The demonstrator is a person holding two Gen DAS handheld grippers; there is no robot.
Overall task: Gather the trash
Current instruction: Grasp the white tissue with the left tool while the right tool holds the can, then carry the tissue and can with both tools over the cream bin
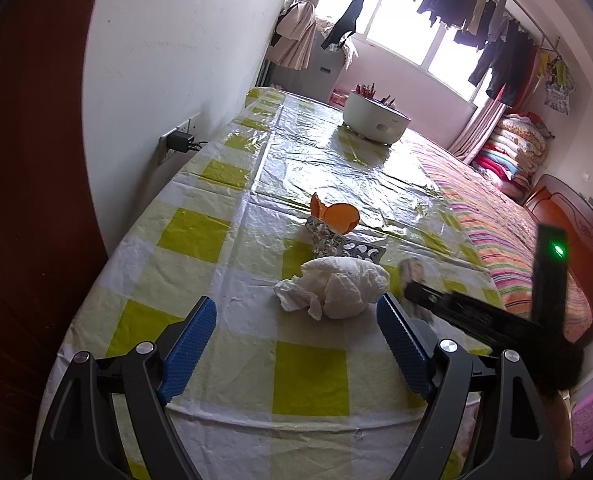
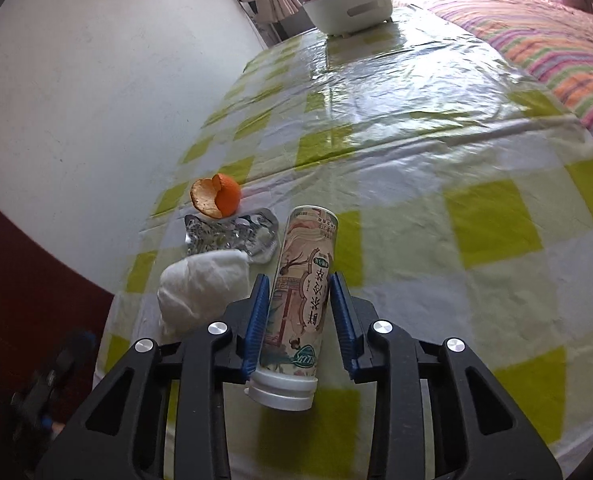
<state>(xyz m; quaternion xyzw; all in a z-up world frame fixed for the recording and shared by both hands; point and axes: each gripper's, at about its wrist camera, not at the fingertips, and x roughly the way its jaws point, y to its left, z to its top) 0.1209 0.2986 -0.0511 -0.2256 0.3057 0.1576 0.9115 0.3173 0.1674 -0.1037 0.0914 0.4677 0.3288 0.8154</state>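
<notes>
White appliance (image 1: 376,122), checkered tablecloth (image 1: 216,240), striped bedspread (image 1: 508,248)

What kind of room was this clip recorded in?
Most likely a bedroom in a lived-in home. A bed with a striped cover stands beside the table with the checked plastic cloth, folded quilts are stacked in the corner, and laundry hangs on a rail by the window.
</notes>
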